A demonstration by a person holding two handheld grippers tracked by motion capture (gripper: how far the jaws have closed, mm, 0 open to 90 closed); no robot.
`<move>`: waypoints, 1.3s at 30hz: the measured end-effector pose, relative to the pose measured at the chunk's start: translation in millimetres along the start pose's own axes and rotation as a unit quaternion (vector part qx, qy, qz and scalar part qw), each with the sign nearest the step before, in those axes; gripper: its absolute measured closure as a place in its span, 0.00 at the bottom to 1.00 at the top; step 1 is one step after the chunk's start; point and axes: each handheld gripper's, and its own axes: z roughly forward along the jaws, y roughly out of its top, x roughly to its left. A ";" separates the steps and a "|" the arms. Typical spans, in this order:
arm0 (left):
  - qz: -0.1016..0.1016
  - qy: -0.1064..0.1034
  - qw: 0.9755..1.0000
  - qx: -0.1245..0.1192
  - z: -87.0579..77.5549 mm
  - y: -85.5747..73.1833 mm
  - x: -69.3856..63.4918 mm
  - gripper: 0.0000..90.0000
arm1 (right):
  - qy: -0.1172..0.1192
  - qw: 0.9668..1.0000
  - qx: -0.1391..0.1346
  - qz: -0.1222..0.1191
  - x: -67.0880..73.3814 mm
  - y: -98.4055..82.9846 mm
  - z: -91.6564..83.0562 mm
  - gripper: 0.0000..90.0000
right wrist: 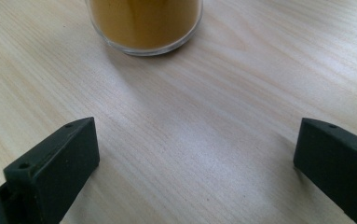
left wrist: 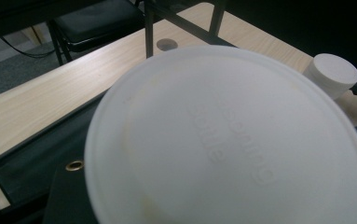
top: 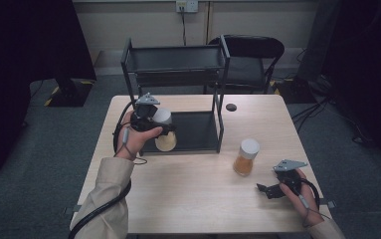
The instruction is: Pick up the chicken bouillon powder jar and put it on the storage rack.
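My left gripper [top: 157, 127] is shut on a white-lidded jar [top: 166, 140] of pale yellowish contents, held tilted at the front left of the black rack's lower shelf [top: 198, 132]. Its white lid [left wrist: 227, 140] sits close to the camera in the left gripper view. A second jar [top: 246, 157], holding orange-brown contents under a white lid [left wrist: 331, 74], stands upright on the table right of the rack. My right gripper [top: 268, 189] rests low near the table's front right, open. Its jaws stand wide apart, short of that jar's glass base [right wrist: 143, 23], with bare wood between them.
The black two-level rack [top: 178, 59] stands at the back middle of the light wooden table [top: 198, 199]. A dark round grommet [top: 231, 107] lies right of the rack. A black chair [top: 252, 55] stands behind the table. Cables trail on the floor at right.
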 end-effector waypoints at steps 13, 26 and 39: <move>0.008 0.010 1.000 0.001 -9.9 27.6 0.4 0.39 | 0.000 1.000 0.000 -0.001 0.0 0.0 0.0 0.00; 0.013 0.005 1.000 0.003 -15.9 65.6 -2.8 0.39 | 0.000 1.000 0.000 -0.001 -0.1 0.1 0.0 0.00; 0.016 0.003 1.000 -0.002 -28.9 94.3 -3.8 0.39 | 0.000 1.000 0.000 -0.001 -0.1 0.1 -0.1 0.00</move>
